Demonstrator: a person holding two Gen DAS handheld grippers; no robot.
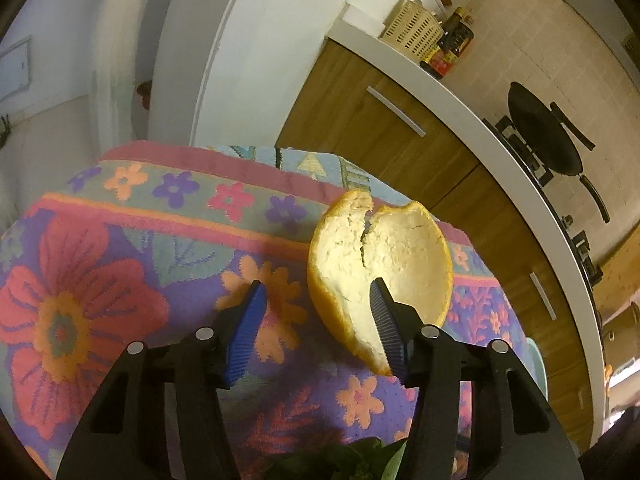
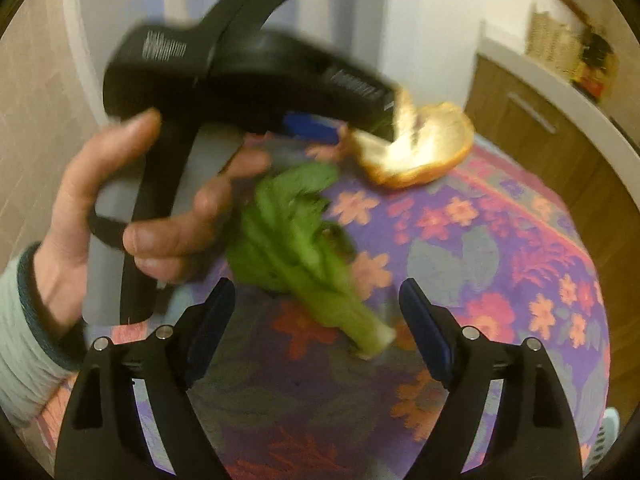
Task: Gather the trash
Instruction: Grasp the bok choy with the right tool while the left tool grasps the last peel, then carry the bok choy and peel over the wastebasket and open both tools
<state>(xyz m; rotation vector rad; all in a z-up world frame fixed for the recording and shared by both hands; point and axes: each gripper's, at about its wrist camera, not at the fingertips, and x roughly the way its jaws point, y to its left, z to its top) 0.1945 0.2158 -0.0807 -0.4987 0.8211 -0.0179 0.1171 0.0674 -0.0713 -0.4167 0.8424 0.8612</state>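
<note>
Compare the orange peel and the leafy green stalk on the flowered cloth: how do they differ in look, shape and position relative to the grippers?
The orange peel is a curved, split shell, orange outside and pale inside; the leafy green stalk is long, flat and green with a pale cut end. The peel's edge sits between the left gripper jaws; the stalk lies ahead of the wide-open right gripper, untouched. Both are food scraps on the flowered cloth.
</note>
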